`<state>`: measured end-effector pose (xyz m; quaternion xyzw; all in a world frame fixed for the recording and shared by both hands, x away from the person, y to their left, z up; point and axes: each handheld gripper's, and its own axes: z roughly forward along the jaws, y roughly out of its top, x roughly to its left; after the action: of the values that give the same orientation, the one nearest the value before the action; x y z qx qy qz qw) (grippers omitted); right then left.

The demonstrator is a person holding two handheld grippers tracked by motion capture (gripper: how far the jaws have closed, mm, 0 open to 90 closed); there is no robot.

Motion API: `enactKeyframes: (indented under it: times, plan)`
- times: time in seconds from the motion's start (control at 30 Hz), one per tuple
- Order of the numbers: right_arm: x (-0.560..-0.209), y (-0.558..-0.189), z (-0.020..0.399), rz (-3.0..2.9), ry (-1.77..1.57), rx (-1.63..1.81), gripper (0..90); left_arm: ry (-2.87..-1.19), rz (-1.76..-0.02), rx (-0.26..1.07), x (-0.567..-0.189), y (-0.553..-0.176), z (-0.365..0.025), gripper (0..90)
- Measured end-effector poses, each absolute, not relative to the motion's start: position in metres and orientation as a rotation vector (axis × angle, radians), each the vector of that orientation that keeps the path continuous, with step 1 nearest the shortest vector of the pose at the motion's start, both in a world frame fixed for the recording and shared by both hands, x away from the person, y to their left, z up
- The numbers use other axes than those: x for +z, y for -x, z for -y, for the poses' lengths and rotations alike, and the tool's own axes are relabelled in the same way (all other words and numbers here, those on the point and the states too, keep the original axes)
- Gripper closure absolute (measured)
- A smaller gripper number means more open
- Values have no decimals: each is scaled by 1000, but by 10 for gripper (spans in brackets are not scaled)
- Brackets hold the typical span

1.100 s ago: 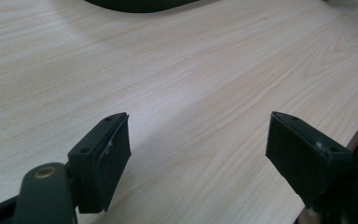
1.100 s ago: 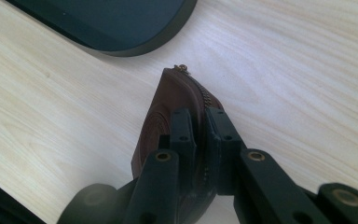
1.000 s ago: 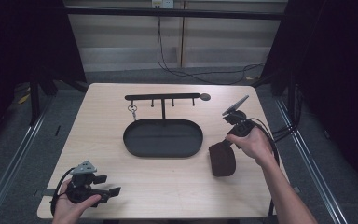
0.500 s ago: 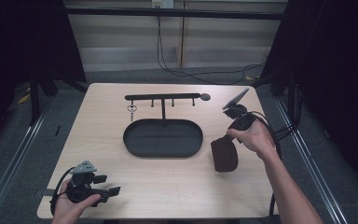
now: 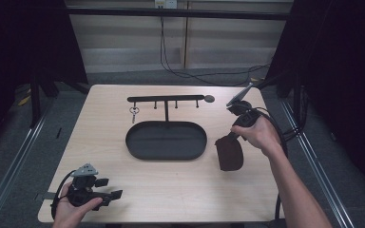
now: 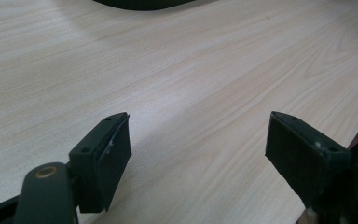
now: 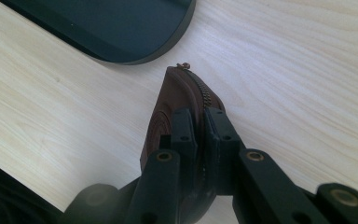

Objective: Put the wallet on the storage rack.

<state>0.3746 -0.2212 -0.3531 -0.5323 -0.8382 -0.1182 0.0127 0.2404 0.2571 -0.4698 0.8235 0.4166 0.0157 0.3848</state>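
- The brown zipped pouch (image 7: 177,107), just beside the oval tray (image 5: 166,154), is pinched at its zipper edge by the right gripper (image 7: 198,135).
- Judged soft, light, floppy; best taken at that firmer seam.

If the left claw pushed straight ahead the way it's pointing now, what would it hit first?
Probably the black oval metal tray. The open left claw looks across bare light wooden tabletop, and the tray's edge lies ahead, slightly left; depth is hard to judge.
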Motion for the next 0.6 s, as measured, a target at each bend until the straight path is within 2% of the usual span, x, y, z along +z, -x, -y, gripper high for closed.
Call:
enactKeyframes:
  times: [0.6]
  plan:
    - [-328,-380,217,2623,1706,-382,835,-2107,-1049,40,-469,-239,-256,221]
